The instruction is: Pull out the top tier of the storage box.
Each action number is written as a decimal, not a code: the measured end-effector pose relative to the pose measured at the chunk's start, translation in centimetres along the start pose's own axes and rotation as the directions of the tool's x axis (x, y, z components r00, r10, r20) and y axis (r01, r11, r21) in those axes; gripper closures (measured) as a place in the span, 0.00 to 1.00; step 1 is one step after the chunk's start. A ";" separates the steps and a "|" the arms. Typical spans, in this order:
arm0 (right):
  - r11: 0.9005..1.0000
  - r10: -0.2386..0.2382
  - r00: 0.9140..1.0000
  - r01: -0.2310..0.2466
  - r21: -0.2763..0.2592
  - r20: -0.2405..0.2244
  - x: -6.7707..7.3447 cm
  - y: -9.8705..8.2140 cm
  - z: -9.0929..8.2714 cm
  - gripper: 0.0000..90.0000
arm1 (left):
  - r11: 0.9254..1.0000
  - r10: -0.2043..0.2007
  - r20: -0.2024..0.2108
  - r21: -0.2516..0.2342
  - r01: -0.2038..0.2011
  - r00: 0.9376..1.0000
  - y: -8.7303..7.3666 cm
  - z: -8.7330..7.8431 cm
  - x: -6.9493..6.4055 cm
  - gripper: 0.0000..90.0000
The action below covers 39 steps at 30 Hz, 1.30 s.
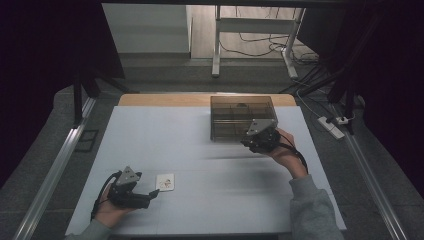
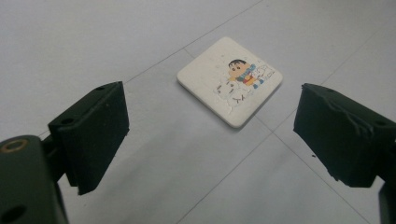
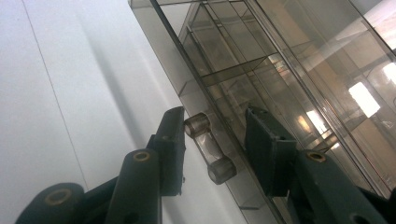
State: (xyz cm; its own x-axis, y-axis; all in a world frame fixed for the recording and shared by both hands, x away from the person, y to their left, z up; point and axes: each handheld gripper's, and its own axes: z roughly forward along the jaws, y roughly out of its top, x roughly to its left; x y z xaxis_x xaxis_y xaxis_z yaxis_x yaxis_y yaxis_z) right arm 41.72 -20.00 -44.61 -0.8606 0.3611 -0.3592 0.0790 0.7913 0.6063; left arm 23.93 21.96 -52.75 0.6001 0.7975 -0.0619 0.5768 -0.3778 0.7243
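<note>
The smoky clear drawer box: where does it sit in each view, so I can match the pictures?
High view: the drawer box stands at the far right of the white table, with the right hand-held gripper at its front.
Left gripper view: not in it; a cartoon tile lies ahead.
Right gripper view: upper right, its clear handle between the jaws.
Shared landmark: the white table.

White table cover (image 1: 200, 200), grey floor (image 1: 170, 70), a white desk frame (image 1: 217, 45), a power strip (image 1: 332, 126) at right.
</note>
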 end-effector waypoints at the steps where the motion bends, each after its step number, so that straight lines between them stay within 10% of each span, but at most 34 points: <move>1: 1.000 0.003 1.000 -0.003 -0.002 0.000 0.0 0.0 0.0 0.65 | 1.000 0.000 0.000 0.000 0.000 1.000 0.0 0.0 0.0 0.12; 39: 1.000 -0.009 1.000 0.009 0.007 -0.017 0.7 -0.1 -0.5 0.66 | 1.000 -0.002 -0.002 -0.002 0.002 1.000 0.0 -0.1 0.0 0.12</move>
State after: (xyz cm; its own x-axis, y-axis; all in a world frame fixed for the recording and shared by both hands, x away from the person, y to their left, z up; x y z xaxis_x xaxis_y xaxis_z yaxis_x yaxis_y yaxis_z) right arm 40.82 -20.05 -44.56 -0.8696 0.3458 -0.3524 0.0748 0.7978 0.5983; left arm 23.89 22.01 -52.71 0.5978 0.7992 -0.0617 0.5766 -0.3752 0.7258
